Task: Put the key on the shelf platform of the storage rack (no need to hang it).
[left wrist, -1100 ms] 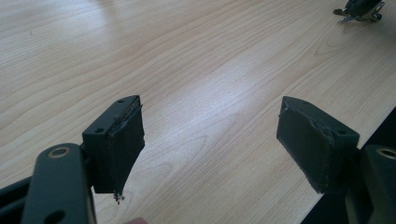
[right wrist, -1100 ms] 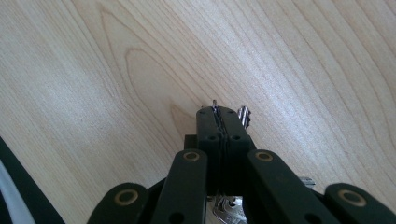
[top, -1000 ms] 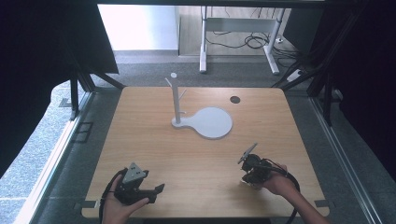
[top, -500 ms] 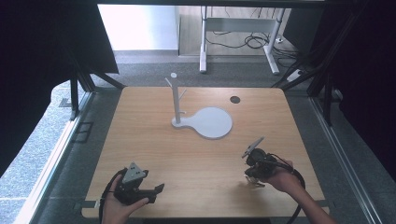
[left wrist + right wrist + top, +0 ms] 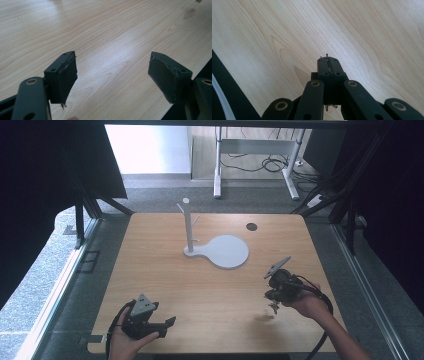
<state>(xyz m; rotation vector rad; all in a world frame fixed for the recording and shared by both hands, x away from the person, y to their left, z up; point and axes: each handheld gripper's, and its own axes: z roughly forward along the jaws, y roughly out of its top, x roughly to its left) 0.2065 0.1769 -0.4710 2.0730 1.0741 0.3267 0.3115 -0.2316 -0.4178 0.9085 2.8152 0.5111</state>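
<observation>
In the high view, your right gripper [image 5: 274, 297] hangs just above the near right part of the table [image 5: 150, 270], tipped downward, with a small metal piece [image 5: 273, 308] dangling below its jaws; it is too small there to tell what it is. Your left gripper [image 5: 167, 323] sits low at the near left edge, well apart from it, jaws spread and nothing between them. The white stand [image 5: 188, 227], with its short pegs and round base, is at the far middle, well away from both hands, and a dark round spot [image 5: 251, 226] lies to its right. In the left gripper view, the left gripper [image 5: 112, 72] is released, with bare wood of the table [image 5: 112, 30] showing between the pads. In the right gripper view, the right gripper [image 5: 329, 61] is clenched on the small metal piece [image 5: 326, 55], a thin sliver of which pokes out past the tips. Judging by that sliver, the piece is light, stiff and slick, so it could pivot or slide in a pad-tip pinch. Keep your squeeze steady, hold it across its flat faces, and avoid jerks while carrying it.
</observation>
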